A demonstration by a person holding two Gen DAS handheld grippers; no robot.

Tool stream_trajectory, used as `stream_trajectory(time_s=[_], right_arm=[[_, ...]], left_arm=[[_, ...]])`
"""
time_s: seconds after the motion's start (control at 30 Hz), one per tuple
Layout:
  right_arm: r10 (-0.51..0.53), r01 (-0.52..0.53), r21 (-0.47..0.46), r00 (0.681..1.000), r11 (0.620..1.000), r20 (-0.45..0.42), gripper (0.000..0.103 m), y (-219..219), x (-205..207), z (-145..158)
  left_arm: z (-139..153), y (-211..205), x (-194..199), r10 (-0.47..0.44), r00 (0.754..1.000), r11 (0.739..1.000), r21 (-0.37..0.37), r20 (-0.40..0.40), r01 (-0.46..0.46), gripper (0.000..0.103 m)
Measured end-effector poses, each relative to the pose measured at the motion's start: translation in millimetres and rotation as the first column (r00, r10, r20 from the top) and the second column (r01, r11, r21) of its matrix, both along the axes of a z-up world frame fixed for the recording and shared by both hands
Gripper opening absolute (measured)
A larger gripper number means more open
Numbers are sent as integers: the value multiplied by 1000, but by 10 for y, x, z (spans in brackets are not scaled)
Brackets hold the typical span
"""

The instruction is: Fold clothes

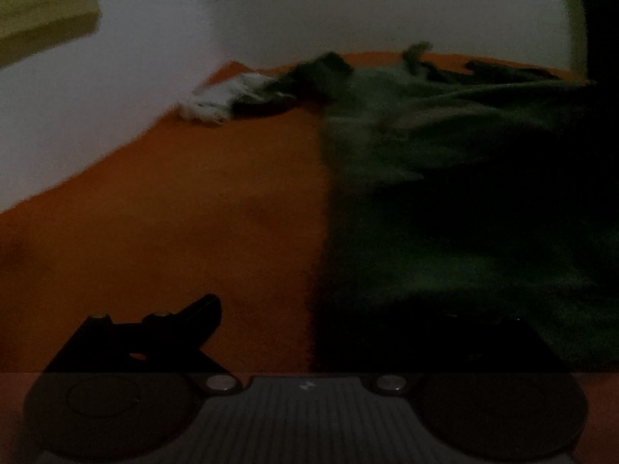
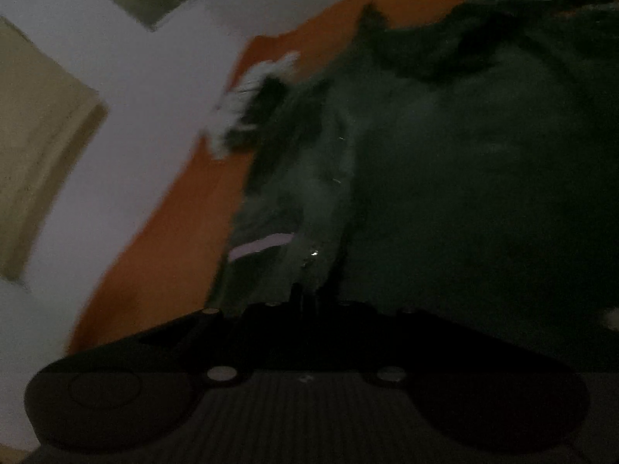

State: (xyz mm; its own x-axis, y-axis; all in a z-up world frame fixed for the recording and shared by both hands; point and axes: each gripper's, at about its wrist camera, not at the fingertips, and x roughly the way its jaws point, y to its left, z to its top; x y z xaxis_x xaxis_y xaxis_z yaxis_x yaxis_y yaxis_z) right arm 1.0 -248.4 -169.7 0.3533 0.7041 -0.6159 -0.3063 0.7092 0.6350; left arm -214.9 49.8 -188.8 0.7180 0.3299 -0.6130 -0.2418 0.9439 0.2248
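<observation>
Right gripper has its jaws pinched together on the near edge of the dark green garment, with a fold of cloth bunched up right at the tips. Left gripper looks spread wide: one finger sits over the bare orange surface, the other is lost in shadow against the garment. That garment is spread across the orange surface, and a white-and-dark piece of clothing is crumpled further back by the white wall. Everything's dim and blurry.
</observation>
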Motion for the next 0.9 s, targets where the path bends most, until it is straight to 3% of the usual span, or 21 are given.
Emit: stream_trajectory(time_s=[0.03,0.1,0.17,0.2,0.27,0.3,0.33,0.4,0.47,0.53,0.63,0.67,0.8,0.87,0.9], right_arm=[[-27,26,-3,999,1000,-32,7,-161,-43,-21],[-52,51,-9,994,999,-98,7,-346,-108,-143],[-56,54,-20,983,998,-172,10,-378,-146,-299],[-52,49,-19,976,999,-212,16,-366,-153,-377],[-32,35,6,961,999,-275,49,-326,-135,-492],[-26,33,16,953,999,-300,73,-304,-129,-545],[-33,42,20,951,999,-308,77,-274,-130,-588],[8,11,57,950,998,-313,77,-172,-127,-693],[34,-29,22,960,999,-280,75,-53,-126,-735],[42,-48,-17,969,999,-242,74,-12,-160,-726],[30,-34,-13,971,999,-237,72,-50,-208,-704],[24,-26,-6,968,1000,-250,72,-72,-210,-706],[22,-15,28,956,1000,-293,71,-204,-223,-728],[21,-17,17,959,1000,-282,61,-190,-223,-732],[19,-19,0,961,1000,-277,51,-178,-229,-732]], left_arm=[[-4,-8,-6,-2,1000,1000,4,11,2,93],[13,-46,-47,-28,998,1000,13,48,27,71],[48,-95,-107,-79,994,997,24,76,77,6],[79,-121,-155,-97,992,995,25,84,95,5],[156,-157,-293,-107,990,994,35,96,104,4],[186,-154,-362,-124,988,992,24,90,122,4],[201,-154,-421,-138,987,990,20,81,137,4],[173,-188,-513,-175,983,984,40,50,173,5],[86,-211,-506,-173,985,983,56,0,173,5],[76,-125,-467,-125,992,992,-34,-11,125,10],[139,90,-427,28,1000,992,-127,-7,-28,52],[180,119,-447,41,999,990,-138,5,-40,55],[374,-57,-482,-44,999,998,-45,24,45,54],[446,-198,-508,-120,993,993,3,15,120,54],[473,-266,-522,-157,988,987,25,6,157,54]])
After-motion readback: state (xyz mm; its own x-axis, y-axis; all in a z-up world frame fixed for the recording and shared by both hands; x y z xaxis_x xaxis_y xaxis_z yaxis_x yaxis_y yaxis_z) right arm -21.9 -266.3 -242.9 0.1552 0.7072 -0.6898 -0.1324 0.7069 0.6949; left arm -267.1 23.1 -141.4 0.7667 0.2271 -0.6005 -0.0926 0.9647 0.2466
